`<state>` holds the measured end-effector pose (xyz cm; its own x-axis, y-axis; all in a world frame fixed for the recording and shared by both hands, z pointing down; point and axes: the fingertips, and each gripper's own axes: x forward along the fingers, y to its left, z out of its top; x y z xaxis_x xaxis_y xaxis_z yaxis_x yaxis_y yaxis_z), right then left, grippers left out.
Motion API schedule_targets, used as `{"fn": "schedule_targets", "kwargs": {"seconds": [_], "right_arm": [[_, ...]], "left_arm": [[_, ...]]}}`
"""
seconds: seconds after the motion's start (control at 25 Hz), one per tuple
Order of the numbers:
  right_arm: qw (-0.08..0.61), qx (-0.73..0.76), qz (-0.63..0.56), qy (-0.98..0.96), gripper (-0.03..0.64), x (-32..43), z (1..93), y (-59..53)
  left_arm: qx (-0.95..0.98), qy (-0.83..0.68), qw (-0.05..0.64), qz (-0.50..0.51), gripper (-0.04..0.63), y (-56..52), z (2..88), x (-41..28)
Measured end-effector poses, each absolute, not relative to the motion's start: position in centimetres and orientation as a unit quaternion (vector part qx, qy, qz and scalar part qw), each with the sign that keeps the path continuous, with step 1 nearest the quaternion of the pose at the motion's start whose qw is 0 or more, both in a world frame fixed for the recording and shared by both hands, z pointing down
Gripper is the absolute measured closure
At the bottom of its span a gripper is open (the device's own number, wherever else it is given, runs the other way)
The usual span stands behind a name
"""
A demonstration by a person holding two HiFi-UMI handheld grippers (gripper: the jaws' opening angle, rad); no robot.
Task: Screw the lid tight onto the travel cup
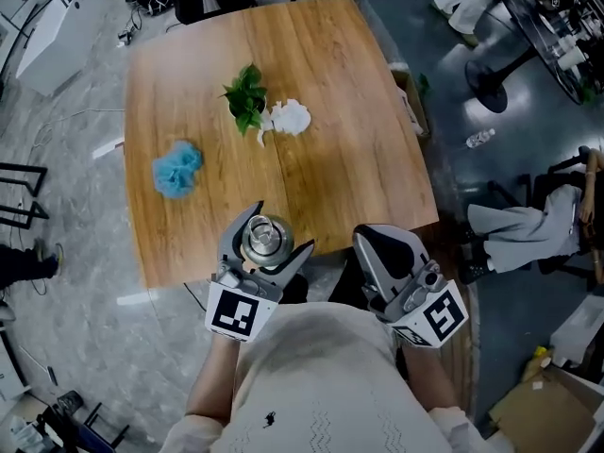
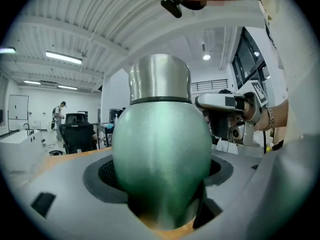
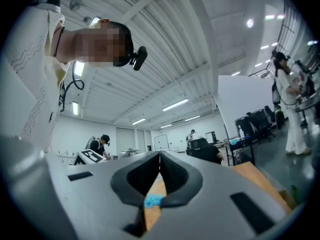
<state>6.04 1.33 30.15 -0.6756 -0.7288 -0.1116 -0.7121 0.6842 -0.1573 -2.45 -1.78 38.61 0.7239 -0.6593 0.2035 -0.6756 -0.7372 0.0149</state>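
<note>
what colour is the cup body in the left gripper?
The cup is metallic green; it shows best in the left gripper view.

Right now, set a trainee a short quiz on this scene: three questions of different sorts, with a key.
1. Fill in: in the head view, the blue puff lies to the ___ of the leafy sprig on the table.
2. The left gripper grips: A. the blue puff B. the travel cup C. the leafy sprig.
3. True or false: the right gripper holds the lid.
Key: 1 left. 2 B. 3 false: its jaws are together with nothing between them, and the lid sits on the travel cup.
</note>
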Motion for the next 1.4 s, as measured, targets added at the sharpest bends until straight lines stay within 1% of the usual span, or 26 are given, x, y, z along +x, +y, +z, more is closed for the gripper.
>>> {"fn": "schedule_targets", "kwargs": {"seconds": [0.52,0.8,1.0,1.12,1.28,1.4], "right_arm": [[0.044,-0.48,-0.031,0.875,0.595,9.8,30.1,0.7],[0.024,-0.478,-0.037,0.877,0.595,10.1,30.8,0.3],[0.007,-0.489,-0.044,0.871,0.595,11.0,31.9,0.1],[0.011,-0.487,-0.055,0.871,0.595,11.0,32.1,-0.1],[0.003,-0.487,-0.05,0.872,0.595,10.8,31.8,0.1],[0.006,-0.491,-0.054,0.869,0.595,11.0,31.8,0.3]], "left_arm": [[0.918,-0.381,0.049,0.095,0.184,-1.9,38.6,-5.1],[0.921,-0.373,0.061,0.091,0.184,-2.1,39.3,-5.0],[0.928,-0.354,0.049,0.101,0.184,-1.9,39.9,-4.2],[0.93,-0.351,0.044,0.1,0.184,-2.1,40.1,-4.1],[0.927,-0.356,0.06,0.101,0.184,-2.8,40.6,-4.3],[0.929,-0.353,0.057,0.1,0.185,-3.3,40.9,-4.0]]}}
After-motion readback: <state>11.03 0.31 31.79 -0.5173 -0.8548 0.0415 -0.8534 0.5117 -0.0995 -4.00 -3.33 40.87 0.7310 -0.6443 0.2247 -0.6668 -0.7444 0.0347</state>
